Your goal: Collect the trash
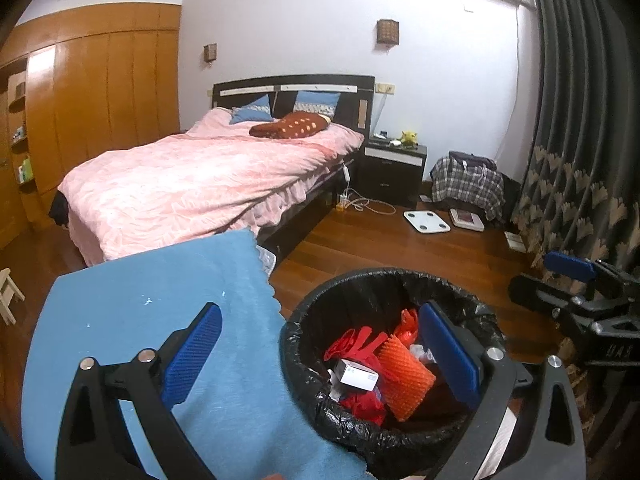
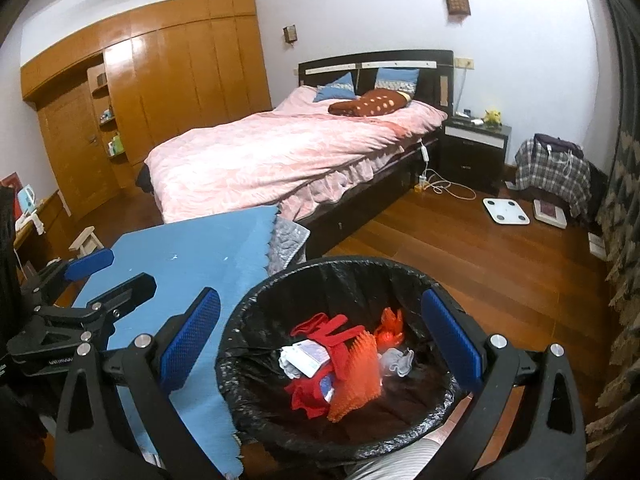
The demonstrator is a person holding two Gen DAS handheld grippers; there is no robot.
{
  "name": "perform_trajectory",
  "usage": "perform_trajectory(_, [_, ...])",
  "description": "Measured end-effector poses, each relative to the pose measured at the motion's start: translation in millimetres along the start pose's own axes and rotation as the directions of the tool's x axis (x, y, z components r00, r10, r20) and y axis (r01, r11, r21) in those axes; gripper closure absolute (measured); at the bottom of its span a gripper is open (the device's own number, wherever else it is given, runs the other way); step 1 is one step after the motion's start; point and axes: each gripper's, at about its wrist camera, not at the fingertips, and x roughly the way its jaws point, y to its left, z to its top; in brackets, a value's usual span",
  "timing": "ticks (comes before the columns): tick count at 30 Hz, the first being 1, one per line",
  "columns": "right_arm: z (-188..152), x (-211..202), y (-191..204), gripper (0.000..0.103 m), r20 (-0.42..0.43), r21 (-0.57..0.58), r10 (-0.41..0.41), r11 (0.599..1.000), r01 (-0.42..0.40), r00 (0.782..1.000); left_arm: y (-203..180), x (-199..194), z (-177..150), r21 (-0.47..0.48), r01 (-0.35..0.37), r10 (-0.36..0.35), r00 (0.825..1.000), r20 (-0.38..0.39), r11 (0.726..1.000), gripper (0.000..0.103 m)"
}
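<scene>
Both grippers above a round bin lined with a black plastic bag [image 2: 340, 276], on the brown wooden floor [image 2: 480, 264] beside a table under a light blue cloth [image 2: 192, 272].

Left gripper [image 1: 320, 356]: jaws wide open, nothing between the blue ribbed pads. Left pad over the blue cloth, right pad over the inside of the bin.

Right gripper [image 2: 320, 344]: jaws wide open too, empty, one pad on each side of the bin mouth as seen from the right wrist camera.

Inside the bin, the collected trash: a crumpled red plastic piece [image 2: 332, 332], an orange foam net sleeve [image 2: 358, 380], a small white cardboard box [image 2: 308, 360], a grey-white crumpled scrap [image 2: 398, 362]. All lying loose on the bag bottom, touching each other, not touched by any pad.

Behind: a bed with a pink quilt [image 2: 280, 152], a dark red dotted pillow [image 2: 368, 106] near the black headboard, a black nightstand [image 2: 476, 148], a white flat bathroom scale [image 2: 506, 210] on the floor, orange-brown wooden wardrobe doors [image 2: 176, 76] at the left wall.
</scene>
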Motion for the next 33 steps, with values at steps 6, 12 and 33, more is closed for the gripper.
perform_trajectory(6, [5.5,-9.2,13.4,0.005,0.013,-0.031,0.008,0.999,-0.008,1.000,2.2,-14.2,1.0,-0.008,-0.006,0.007,1.000,0.025,1.000,0.006])
perform_trajectory(12, [9.4,-14.3,20.1,0.005,0.021,-0.042,0.014,0.999,-0.013,1.000,3.5,-26.4,1.5,-0.008,-0.007,0.008,0.999,0.046,1.000,0.006])
perform_trajectory(33, [7.8,-14.3,24.6,0.005,0.022,-0.045,0.016,0.999,-0.015,1.000,5.4,-31.9,4.1,-0.014,-0.010,0.010,0.999,0.048,1.000,0.006])
